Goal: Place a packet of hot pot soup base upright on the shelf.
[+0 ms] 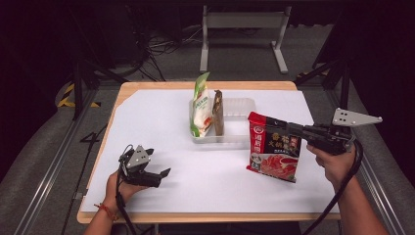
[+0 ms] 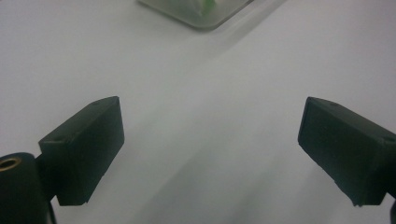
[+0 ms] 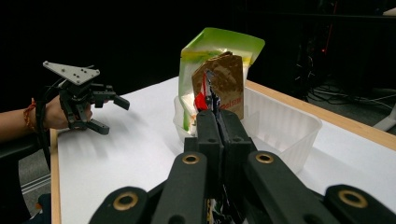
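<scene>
Held thing: we have the red and black printed foil pouch (image 1: 274,147) clamped at its upper right edge between the jaws of the right gripper (image 1: 293,130); it hangs upright below them, its bottom edge at or just above the white table cover (image 1: 161,122).
Right jaws: pressed narrow on the pouch; in the right gripper view only a sliver of the pouch's red edge (image 3: 202,100) shows past the tips.
Target, as we judge it: the clear plastic rectangular tray (image 1: 244,105), just ahead of and to the left of the right jaws.
Tray contents: 2 packets stand upright at its left end, a white and green plastic bag (image 1: 200,105) and a brown foil packet (image 1: 218,112) touching beside it; the tray's right part is bare.
Progress: we reckon 2 packets are packed and pouch 3 is gripped but still outside the tray, near its right front corner.
Left to do: carry the pouch over the rim, set it into the free space beside the brown packet, then let go.
Left gripper (image 1: 155,175): held low near the table's front left, well apart from the tray.
Left jaws: spread wide with nothing between them but bare white cover; a tray corner (image 2: 201,14) lies far ahead of them.
</scene>
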Demonstrator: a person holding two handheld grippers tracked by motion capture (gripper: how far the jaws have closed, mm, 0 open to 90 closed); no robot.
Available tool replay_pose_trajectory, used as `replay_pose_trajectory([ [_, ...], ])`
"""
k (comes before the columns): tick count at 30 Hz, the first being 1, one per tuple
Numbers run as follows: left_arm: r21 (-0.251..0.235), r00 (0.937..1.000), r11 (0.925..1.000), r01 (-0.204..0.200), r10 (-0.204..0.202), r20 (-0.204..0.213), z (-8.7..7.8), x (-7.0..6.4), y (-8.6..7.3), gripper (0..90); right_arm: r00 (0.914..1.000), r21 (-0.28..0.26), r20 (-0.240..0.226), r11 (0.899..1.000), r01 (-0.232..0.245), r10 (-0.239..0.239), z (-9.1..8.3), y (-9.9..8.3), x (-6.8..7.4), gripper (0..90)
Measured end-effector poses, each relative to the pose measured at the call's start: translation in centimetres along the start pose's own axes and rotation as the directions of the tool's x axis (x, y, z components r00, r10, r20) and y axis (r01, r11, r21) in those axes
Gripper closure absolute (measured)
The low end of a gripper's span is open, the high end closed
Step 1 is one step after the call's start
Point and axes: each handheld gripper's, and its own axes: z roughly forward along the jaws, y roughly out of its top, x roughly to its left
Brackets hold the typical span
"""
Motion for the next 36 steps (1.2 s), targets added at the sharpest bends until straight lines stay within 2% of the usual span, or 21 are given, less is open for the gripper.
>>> replay_pose_trajectory([
  [1, 0.000, 1.0000, 1.0000, -0.001, 0.001, 0.000, 0.0, 0.0, 0.0, 7.7, 0.9998, 0.003, 0.019, 1.000, 0.007, -0.007, 0.1, 0.2, 0.1, 88.9],
  [4, 0.000, 1.0000, 1.0000, -0.001, 0.001, 0.000, 0.0, 0.0, 0.0, 7.7, 0.9998, 0.001, 0.016, 1.000, 0.010, -0.010, 0.2, 0.4, 0.1, 88.9],
  [9, 0.002, 1.0000, 1.0000, 0.000, 0.000, 0.005, 0.1, 0.0, 0.0, 7.7, 0.9987, 0.000, 0.040, 1.000, 0.031, -0.031, 0.4, 1.3, 0.4, 88.9],
  [16, 0.003, 1.0000, 1.0000, 0.003, -0.003, 0.008, 0.2, 0.0, 0.0, 7.6, 0.9966, -0.030, 0.077, 0.999, 0.029, -0.027, 0.5, 2.8, 0.3, 89.0],
  [27, 0.002, 0.9999, 1.0000, 0.005, -0.005, 0.011, 0.2, 0.0, 0.0, 7.7, 0.9955, -0.033, 0.087, 0.999, 0.039, -0.036, 2.0, 4.8, 0.3, 88.9],
  [36, 0.003, 0.9999, 1.0000, 0.008, -0.008, 0.014, 0.2, 0.0, 0.0, 7.7, 0.9943, -0.040, 0.101, 0.998, 0.039, -0.034, 3.2, 5.6, 0.0, 88.9],
])
